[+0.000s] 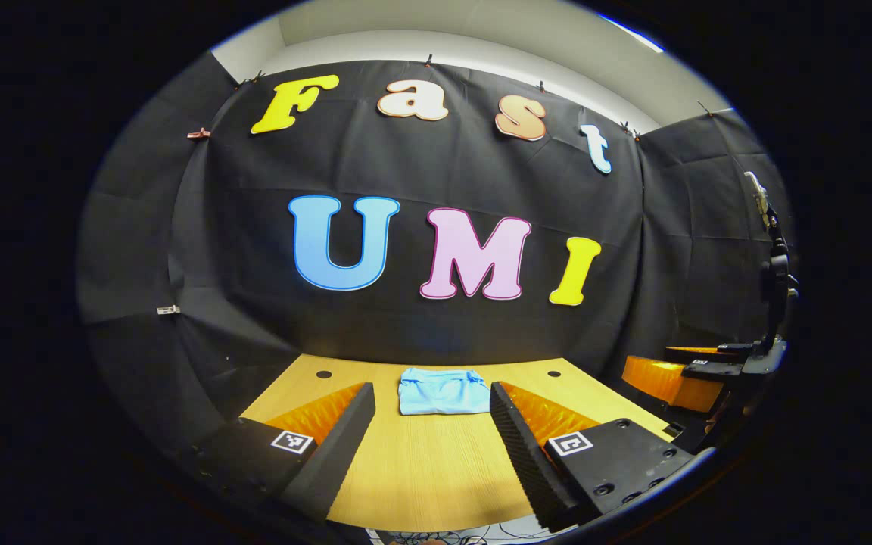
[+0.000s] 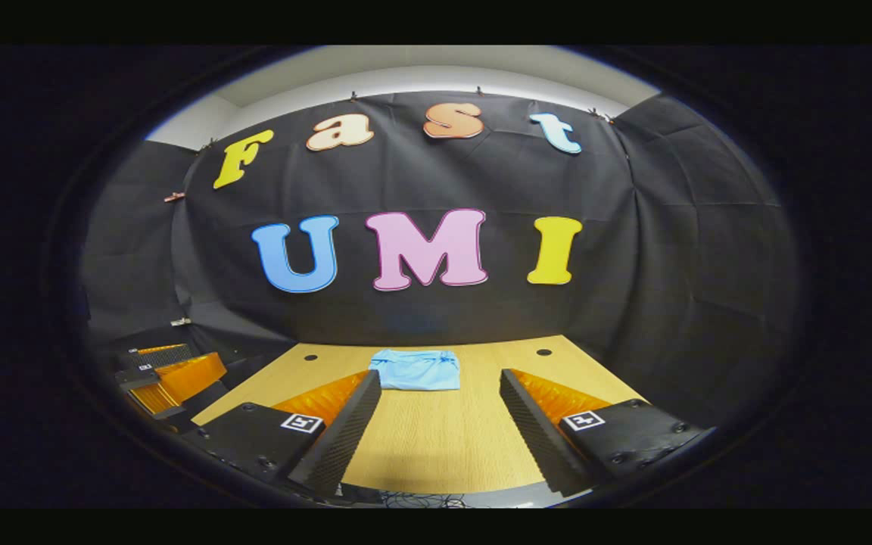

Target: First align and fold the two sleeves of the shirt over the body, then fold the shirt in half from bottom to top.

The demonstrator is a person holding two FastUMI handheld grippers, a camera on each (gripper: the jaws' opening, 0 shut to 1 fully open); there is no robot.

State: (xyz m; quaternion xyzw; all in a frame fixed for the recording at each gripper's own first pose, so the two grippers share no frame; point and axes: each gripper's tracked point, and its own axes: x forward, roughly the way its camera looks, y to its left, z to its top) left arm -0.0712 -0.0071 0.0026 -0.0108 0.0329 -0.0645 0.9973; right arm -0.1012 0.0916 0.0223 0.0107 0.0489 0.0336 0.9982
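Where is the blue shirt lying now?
The shirt lies folded on the far middle of the wooden table, near the black wall, ahead of both open grippers, between two small holes in the tabletop.

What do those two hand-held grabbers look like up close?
The left gripper and the right gripper look alike: two long wedge-shaped fingers with ribbed inner faces, each on a blocky black body with screws. Every finger base carries a small square black-and-white marker. Ridged orange panels sit along the fingers' outer sides. In the left gripper view, the other gripper appears at the right edge with the same orange and black parts.
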